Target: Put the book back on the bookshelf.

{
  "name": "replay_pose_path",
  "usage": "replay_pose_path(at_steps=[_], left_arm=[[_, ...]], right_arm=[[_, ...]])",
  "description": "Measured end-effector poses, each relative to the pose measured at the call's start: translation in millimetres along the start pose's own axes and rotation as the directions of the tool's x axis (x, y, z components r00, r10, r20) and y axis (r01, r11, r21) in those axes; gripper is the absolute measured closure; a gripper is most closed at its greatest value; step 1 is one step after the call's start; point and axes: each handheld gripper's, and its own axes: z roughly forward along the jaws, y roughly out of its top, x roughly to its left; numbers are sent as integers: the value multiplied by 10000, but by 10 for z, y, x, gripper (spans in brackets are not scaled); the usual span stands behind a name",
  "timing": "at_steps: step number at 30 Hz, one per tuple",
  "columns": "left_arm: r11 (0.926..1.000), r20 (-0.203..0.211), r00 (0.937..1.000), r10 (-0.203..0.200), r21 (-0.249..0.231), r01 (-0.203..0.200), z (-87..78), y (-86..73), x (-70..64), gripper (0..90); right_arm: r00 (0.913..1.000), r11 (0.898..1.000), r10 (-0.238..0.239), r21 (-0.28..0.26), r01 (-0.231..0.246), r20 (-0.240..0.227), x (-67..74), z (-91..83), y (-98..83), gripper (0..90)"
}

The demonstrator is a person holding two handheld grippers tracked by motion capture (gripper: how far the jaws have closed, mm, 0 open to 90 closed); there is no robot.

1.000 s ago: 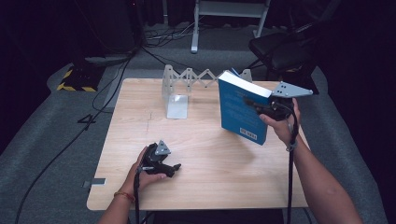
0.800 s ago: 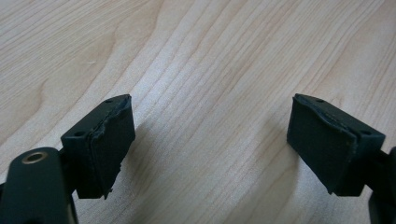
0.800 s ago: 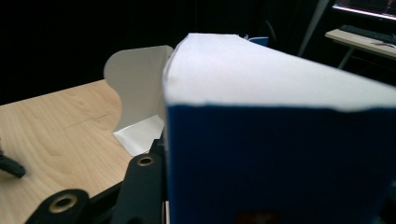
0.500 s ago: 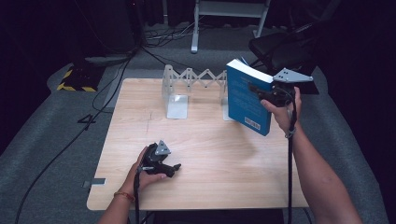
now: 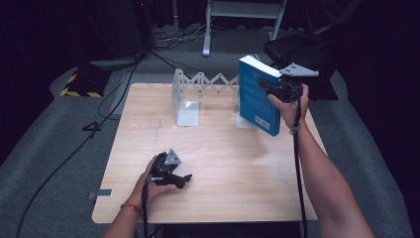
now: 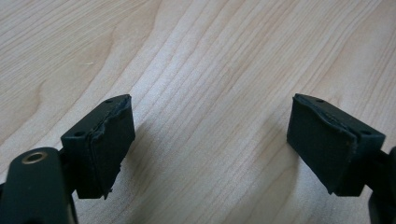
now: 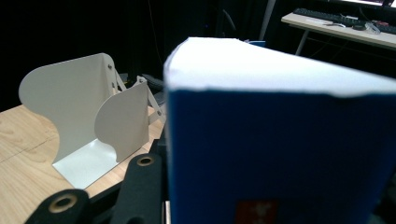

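Bookend rack empty, blue book airborne beside

The high view looks forward and down from above the person's side, taking in the whole pale wooden bench at mid-frame, from some way off. The left gripper view rides the black left tongs and faces steeply down, very close to the bench's wood grain. The right gripper view faces level across the bench, pressed close to the thick blue paperback book. It shares the book and the white metal folding book rack with the high view.
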Motion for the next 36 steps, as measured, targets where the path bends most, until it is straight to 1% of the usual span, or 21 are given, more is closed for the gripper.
replay_pose_path(at_steps=[3,5,6,7,8,9,10,11,14,17,19,21,23,26,27,29,33,36], left_arm=[[10000,32,10000,21,-6,-20,1,0,-3,156],[10000,65,10000,44,-2,-44,1,0,-4,156],[10000,65,10000,44,-2,-44,1,0,-4,156],[10000,68,10000,71,-2,-71,0,0,-6,156],[10000,111,9999,85,-1,-85,0,0,-8,156],[9999,137,9998,116,10,-116,0,0,-8,156],[9999,149,9998,149,11,-149,0,0,-9,157],[9999,149,9998,149,11,-149,0,0,-9,156],[9998,186,9996,189,-5,-189,0,-1,-12,157],[9998,210,9996,208,-12,-208,1,0,-12,157],[9998,209,9995,215,-10,-215,0,0,-13,157],[9998,201,9996,214,-32,-213,2,-1,-13,157],[9998,208,9996,216,-33,-215,2,-1,-13,157],[9998,204,9996,218,-29,-218,2,-1,-14,157],[9998,201,9996,211,-28,-210,2,-1,-14,157],[9998,197,9996,205,-28,-205,2,-1,-15,157],[9998,195,9996,189,-28,-189,2,-1,-16,157],[9998,192,9996,189,-29,-189,2,-1,-17,157]], right_arm=[[9998,9999,128,-93,-127,150,14,100,-5,619],[9995,9999,119,-35,-118,291,26,181,-8,618],[9995,9999,119,-35,-118,291,26,181,-8,618],[9994,9999,142,9,-142,309,26,217,-10,618],[9990,10000,94,12,-94,448,32,257,-21,618],[9979,9999,158,-46,-156,633,40,319,-52,617],[9974,9998,181,-51,-178,695,42,344,-64,618],[9974,9998,181,-51,-178,695,42,344,-64,618],[9967,9993,350,-164,-339,734,38,424,-129,618],[9957,9983,485,-357,-458,795,32,470,-200,617],[9934,9940,838,-767,-778,777,17,457,-272,617],[9939,9935,828,-846,-766,722,14,445,-293,616],[9954,9947,624,-867,-561,721,18,407,-326,614],[9951,9927,718,-1018,-647,678,5,373,-375,612],[9957,9927,656,-1059,-585,652,0,346,-405,611],[9956,9927,642,-1068,-567,681,1,317,-433,609],[9973,9946,478,-943,-424,560,-9,263,-472,604],[9970,9946,548,-905,-497,539,-28,225,-511,598]])
